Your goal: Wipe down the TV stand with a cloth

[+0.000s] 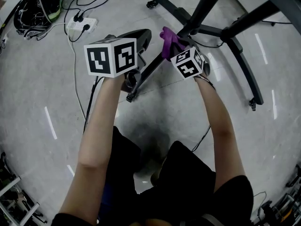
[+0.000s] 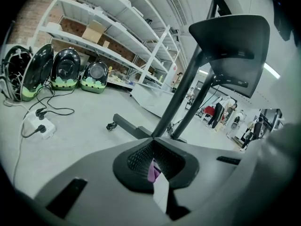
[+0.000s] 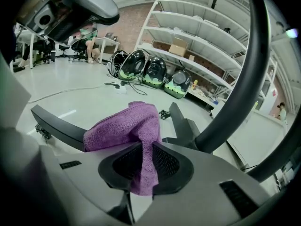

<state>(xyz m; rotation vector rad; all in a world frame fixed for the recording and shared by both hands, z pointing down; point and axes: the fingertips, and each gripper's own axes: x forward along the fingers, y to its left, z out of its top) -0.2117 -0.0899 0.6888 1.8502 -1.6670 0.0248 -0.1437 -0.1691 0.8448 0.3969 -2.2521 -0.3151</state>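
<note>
Cloth [image 3: 126, 128], purple, clamped in right gripper [image 3: 141, 150] jaws, against TV stand [image 3: 56, 124].

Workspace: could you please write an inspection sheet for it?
Surface: grey glossy floor.
Job's things: purple cloth lying on the black TV stand base, beside its pole.
Clutter: dark dome-shaped units by the shelves.
Grippers: right gripper shut on the cloth; left gripper jaws almost together, holding nothing visible.
Cables: power strip, plugged; cable bundle beside it.
Surroundings: boxes on the shelves.
</note>
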